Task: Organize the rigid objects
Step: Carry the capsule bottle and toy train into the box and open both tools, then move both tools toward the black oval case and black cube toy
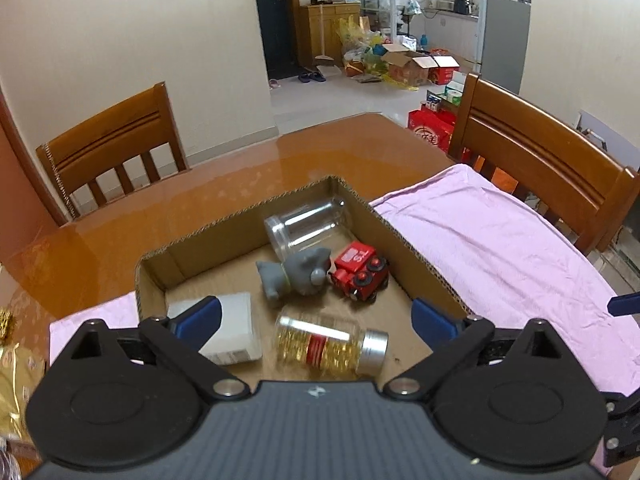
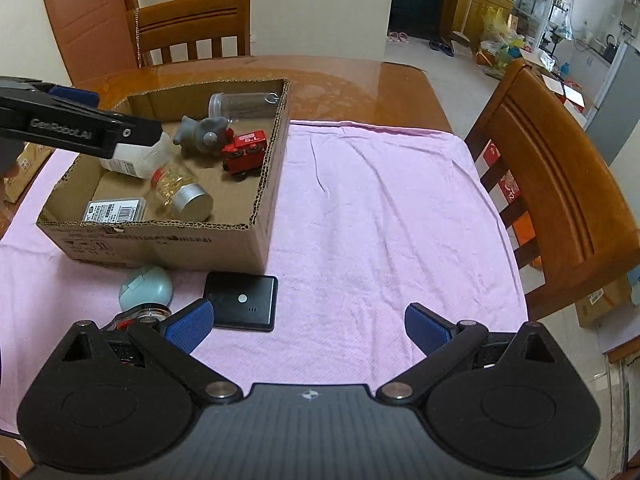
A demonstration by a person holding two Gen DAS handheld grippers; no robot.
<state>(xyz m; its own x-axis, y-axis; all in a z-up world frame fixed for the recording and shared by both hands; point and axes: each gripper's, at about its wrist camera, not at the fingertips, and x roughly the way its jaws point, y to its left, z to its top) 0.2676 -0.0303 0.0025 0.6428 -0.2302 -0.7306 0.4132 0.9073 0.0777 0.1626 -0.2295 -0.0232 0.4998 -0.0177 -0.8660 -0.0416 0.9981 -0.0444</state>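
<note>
A cardboard box (image 1: 416,256) (image 2: 160,240) stands on a pink cloth (image 2: 380,208). Inside lie a clear jar (image 1: 306,224), a grey toy (image 1: 296,274), a red toy truck (image 1: 360,274), a white box (image 1: 236,328), a bottle of yellow capsules (image 1: 330,344) (image 2: 180,188) and a barcoded case (image 2: 116,210). My left gripper (image 1: 316,316) is open and empty above the box; it shows in the right wrist view (image 2: 80,130). My right gripper (image 2: 308,324) is open and empty over the cloth. In front of the box lie a black square device (image 2: 242,300), a pale green case (image 2: 146,286) and a partly hidden round metal item (image 2: 150,313).
Wooden chairs stand at the table's far side (image 1: 116,148) and right side (image 2: 560,184). The orange table (image 1: 200,196) extends beyond the cloth. Gold packaging (image 1: 12,360) lies at the left edge. The room behind holds cartons and bags on the floor.
</note>
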